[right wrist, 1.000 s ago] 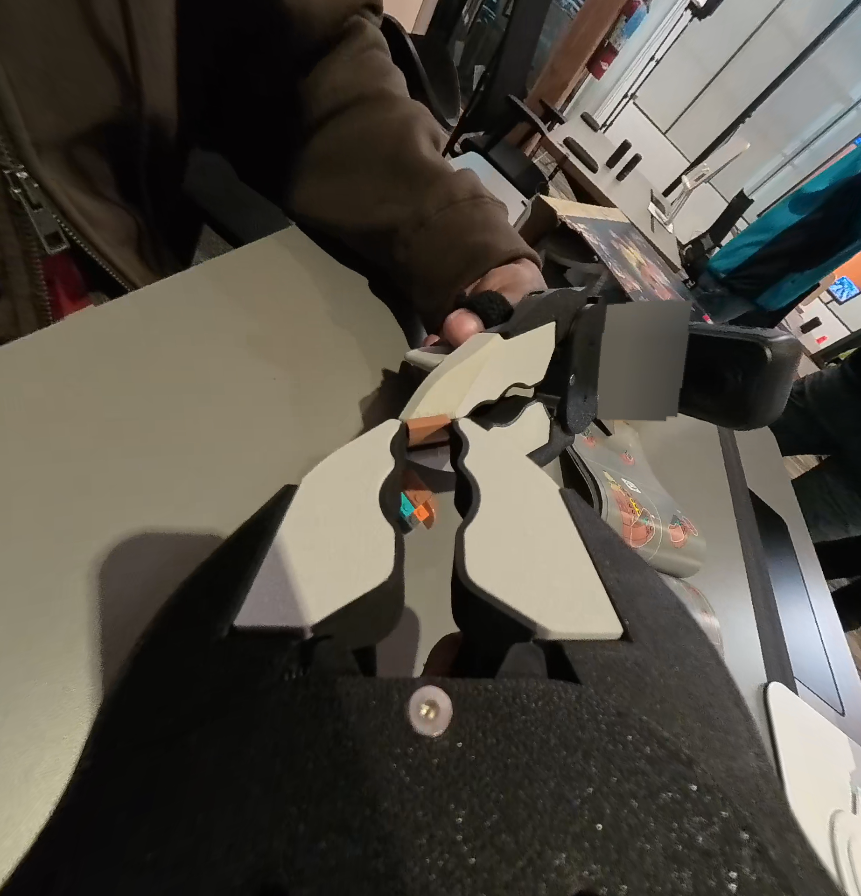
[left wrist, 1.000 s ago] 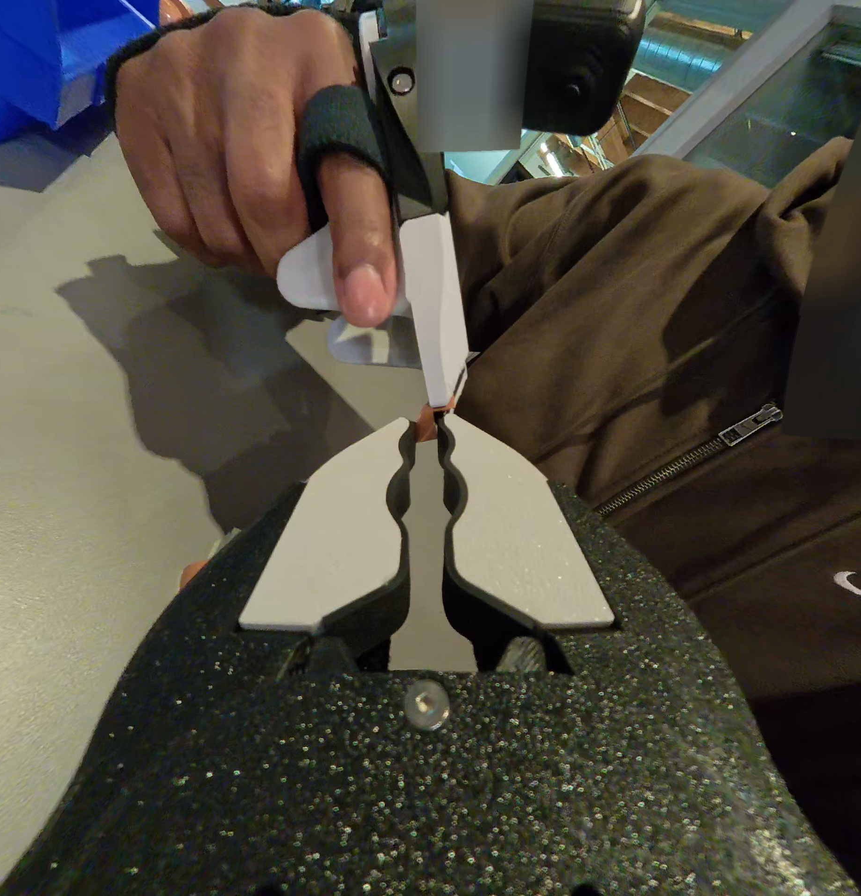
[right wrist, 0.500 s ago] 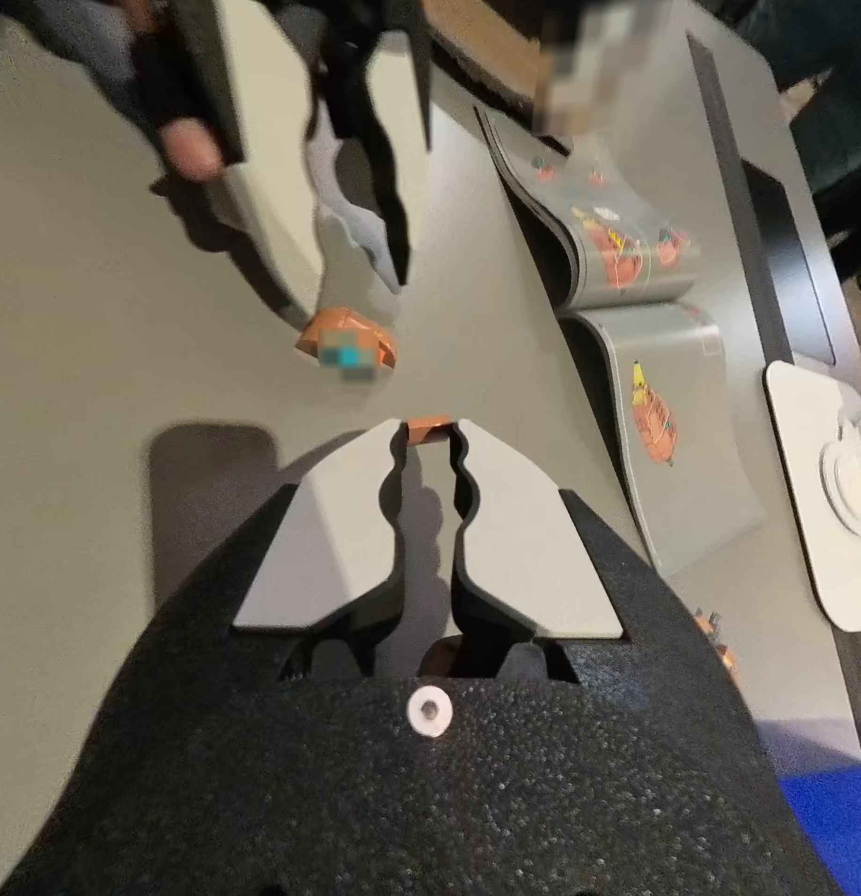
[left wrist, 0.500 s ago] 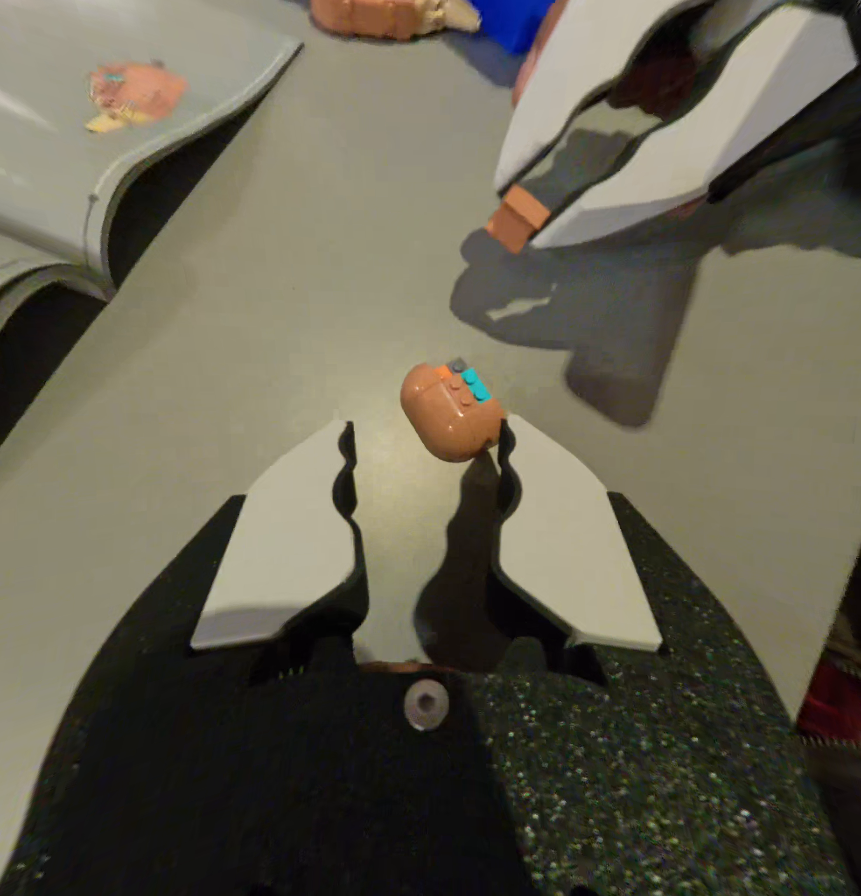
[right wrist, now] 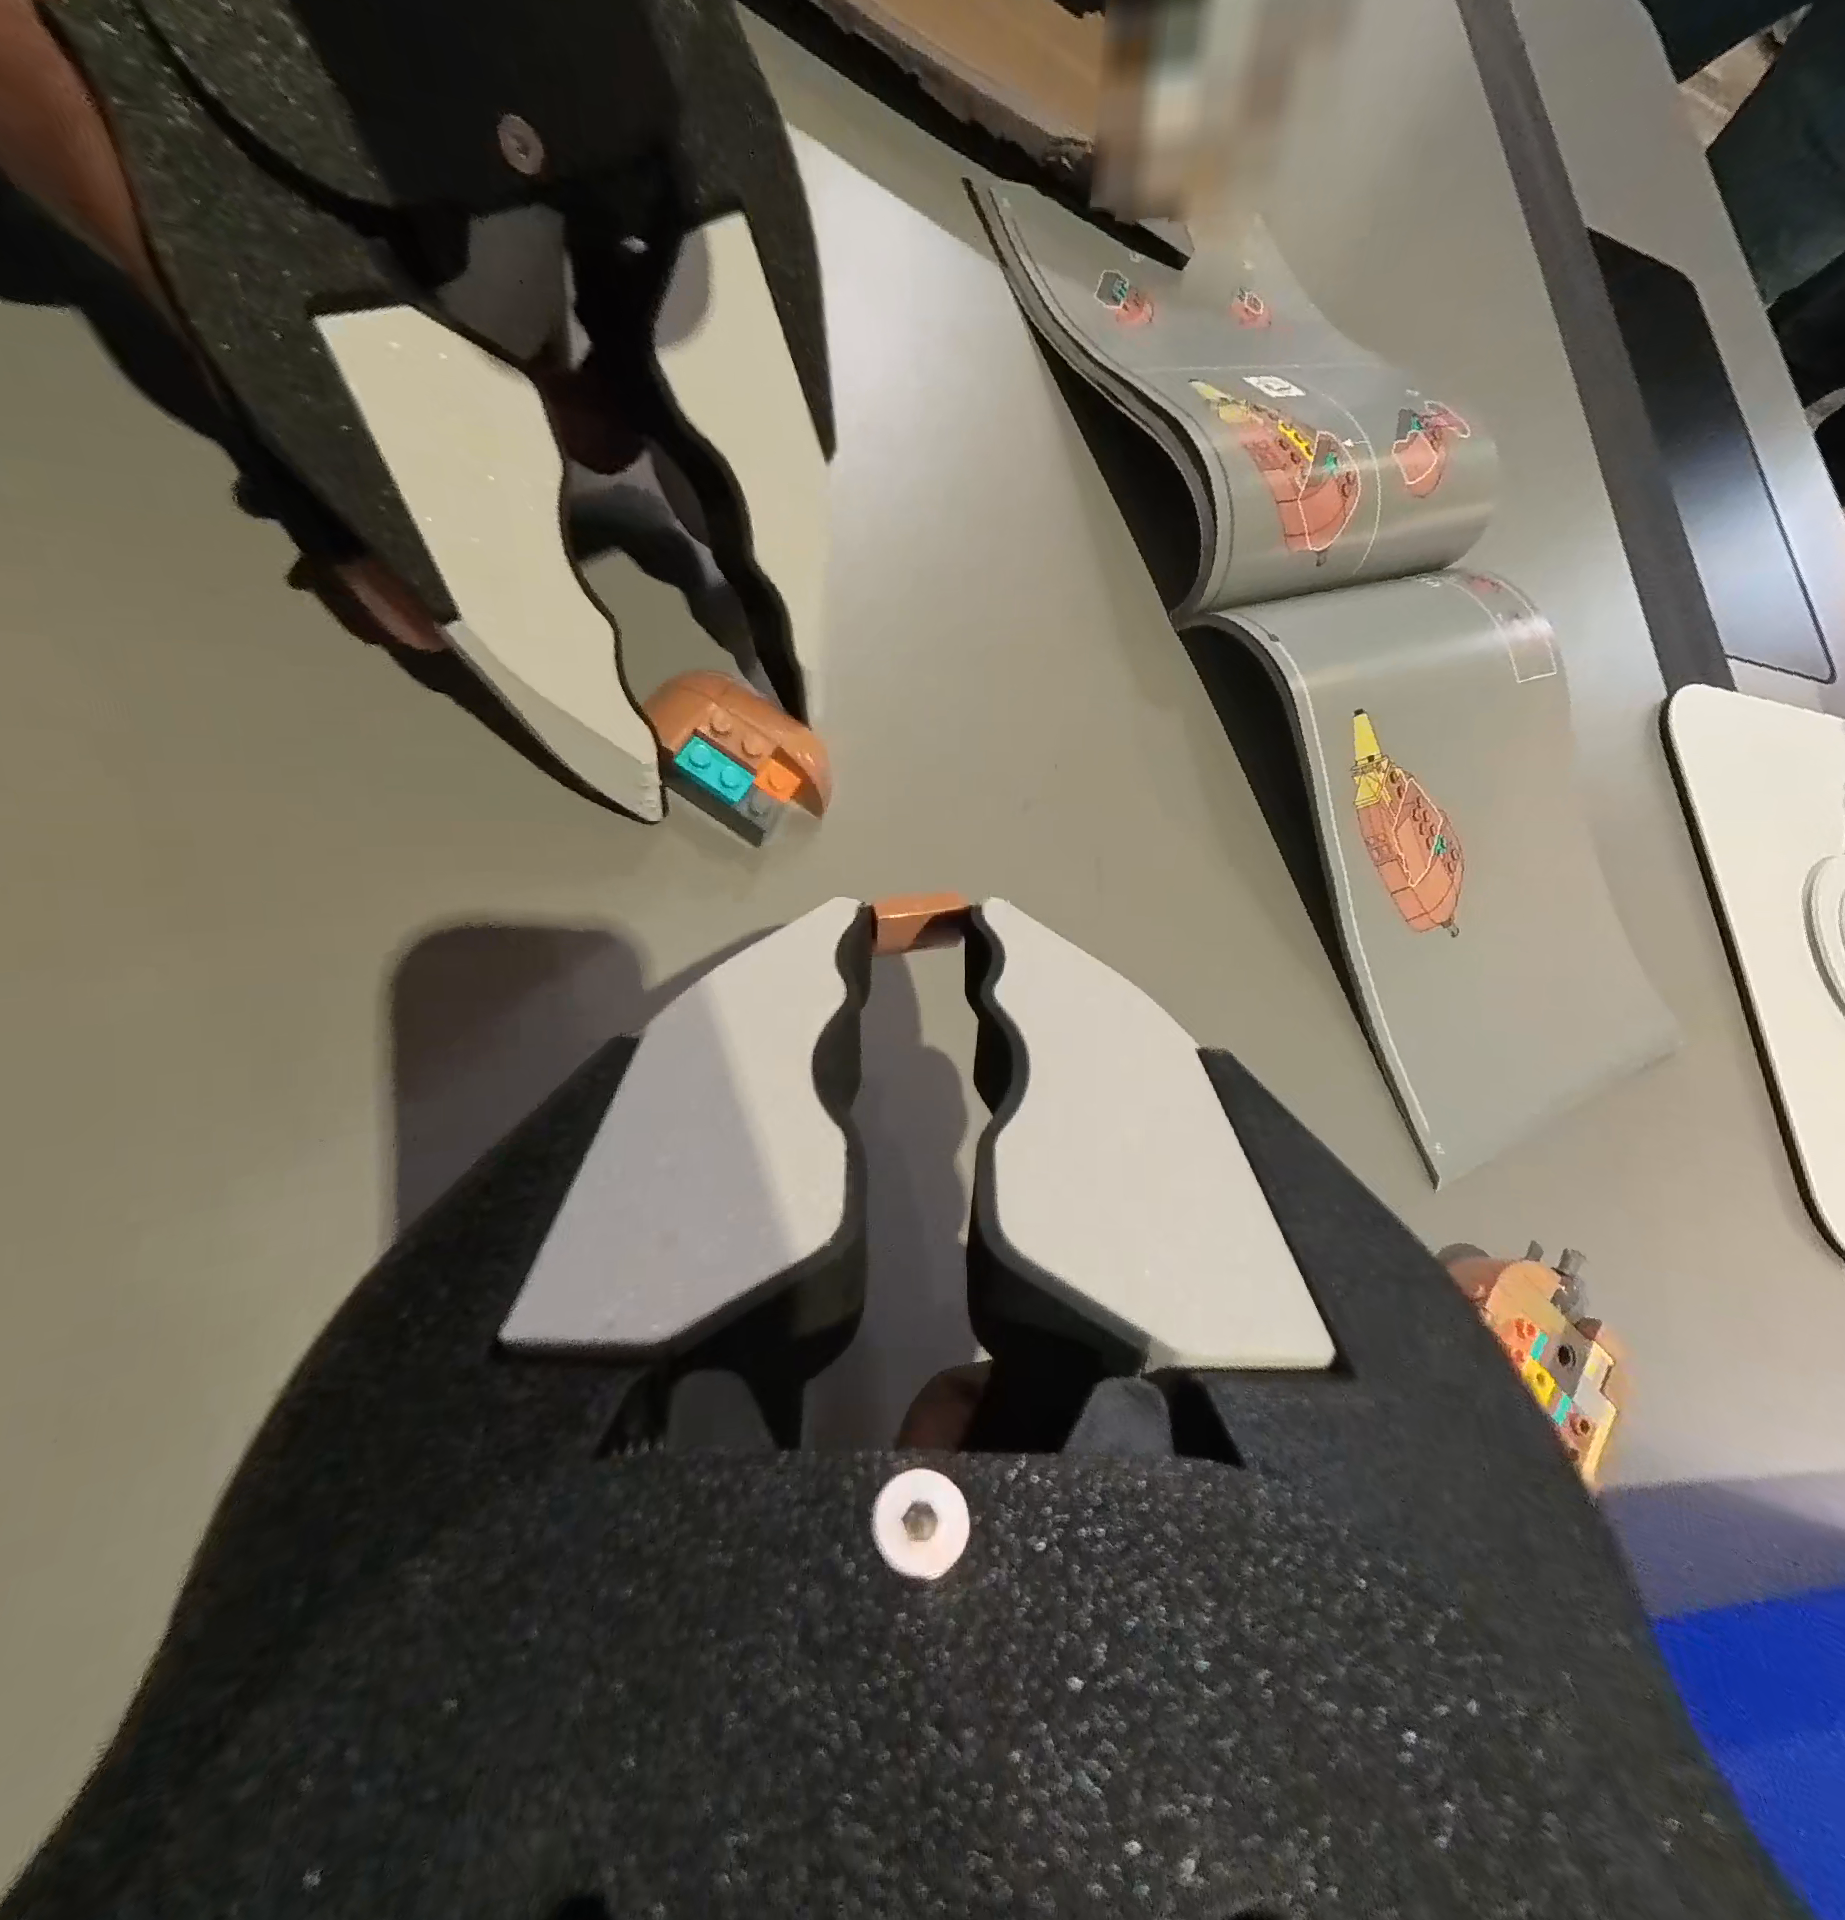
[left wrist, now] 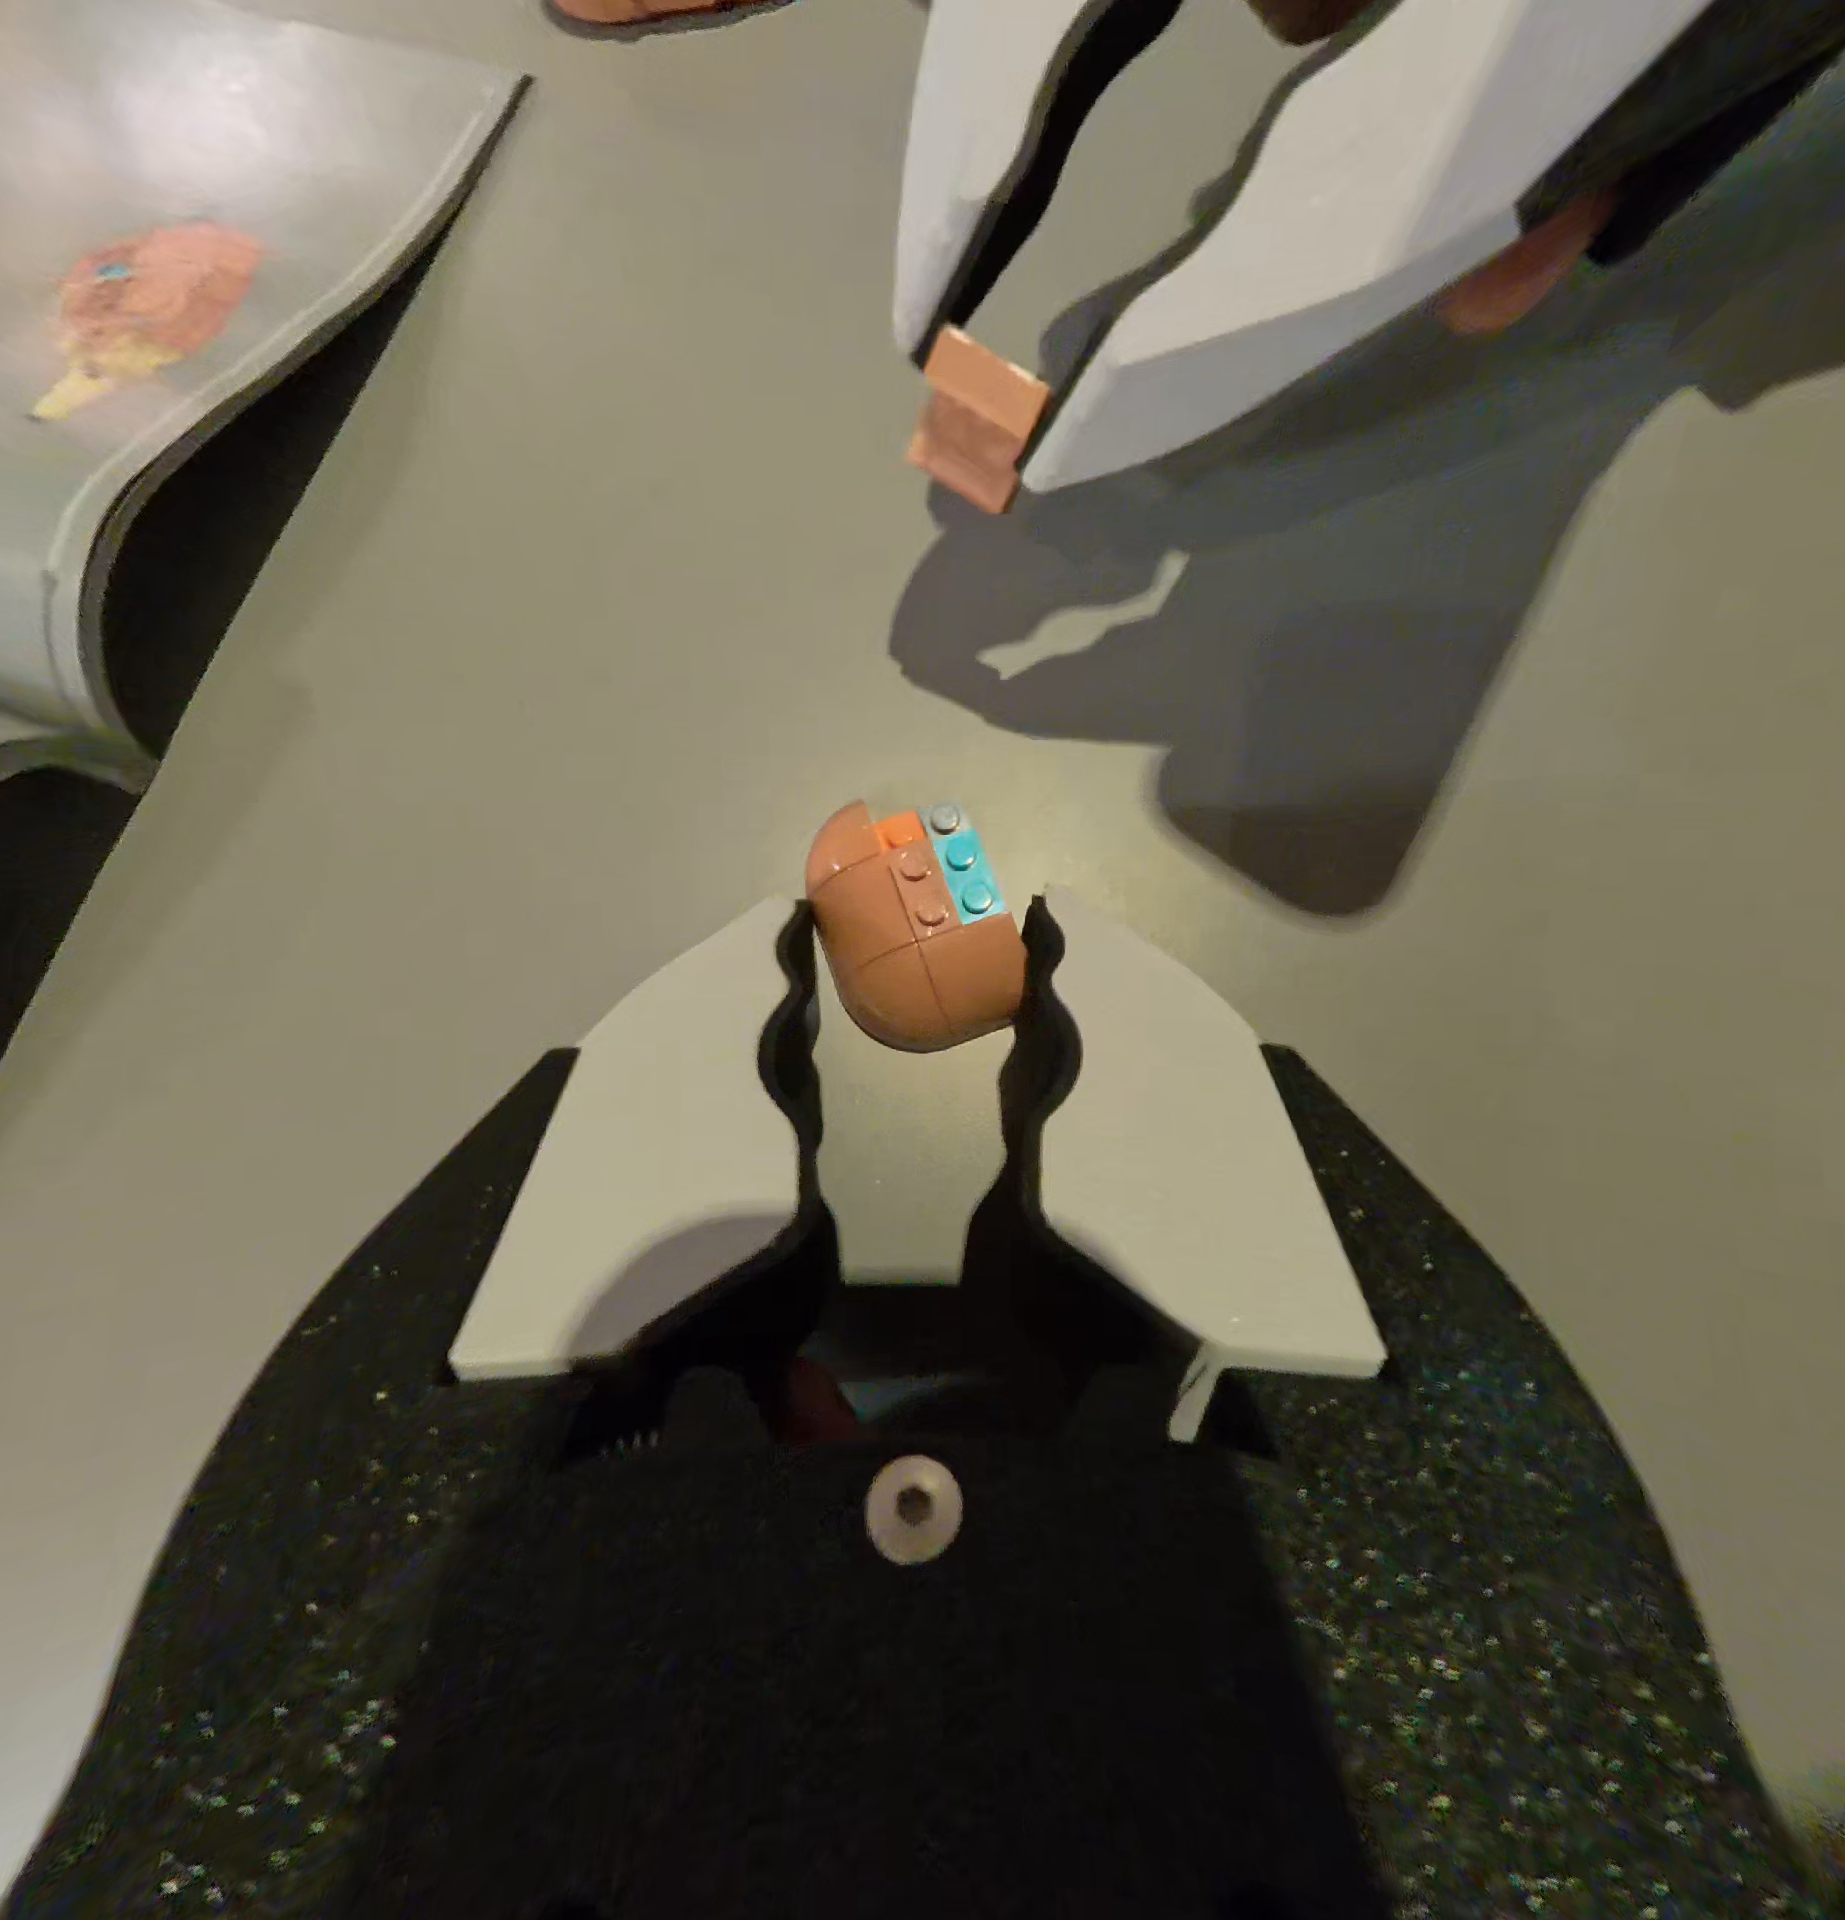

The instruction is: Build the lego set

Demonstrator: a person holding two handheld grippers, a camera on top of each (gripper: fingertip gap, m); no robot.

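I am holding a small brown brick (right wrist: 918, 923) at the very tips of the right gripper (right wrist: 920, 914), its fingers drawn narrow and pinching the piece on both sides. In the left wrist view that same brick (left wrist: 975, 416) is hanging above the grey table (left wrist: 585, 623), with the gripper's shadow lying below it.

The left gripper (left wrist: 918, 914) is standing partly apart around a rounded brown lego piece (left wrist: 913, 930) with teal, orange and grey studs on top. The piece is sitting between the fingertips on the table; I cannot tell whether both fingers are actually pressing it. From the right wrist view the rounded piece (right wrist: 746, 753) is lying just beyond my brick, apart from it.

An open instruction booklet (right wrist: 1365, 644) is lying to the right, and a part-built model (right wrist: 1531, 1340) is sitting near the right gripper's body.
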